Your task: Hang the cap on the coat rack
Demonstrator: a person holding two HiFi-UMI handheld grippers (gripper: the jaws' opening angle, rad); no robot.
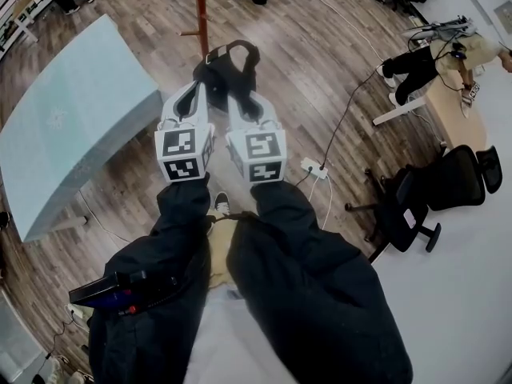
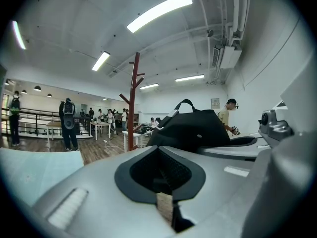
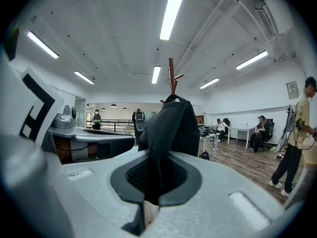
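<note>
My right tongs (image 3: pixel 154 182) pinch the cap (image 3: pixel 171 128); my left tongs (image 2: pixel 161 178) are closed and empty. I'm in the carry step. Next I judge it needs lifting onto a peg of the coat rack (image 1: pixel 200 6) at twelve o'clock.

We look down on a brown wood-plank floor (image 1: pixel 320 62). On it, at our left, stands a long table with a pale blue-grey top (image 1: pixel 72 110). Ahead of us, the reddish-brown wooden coat rack pole (image 1: pixel 201 6) rises from the planks. A white power strip (image 1: pixel 314 168) lies on the boards to our right, with a thin black cable (image 1: pixel 346 118) running away from it. Further right stand black swivel office chairs (image 1: pixel 408 206) and a light wooden desk (image 1: pixel 454 114), where the flooring turns pale grey.
</note>
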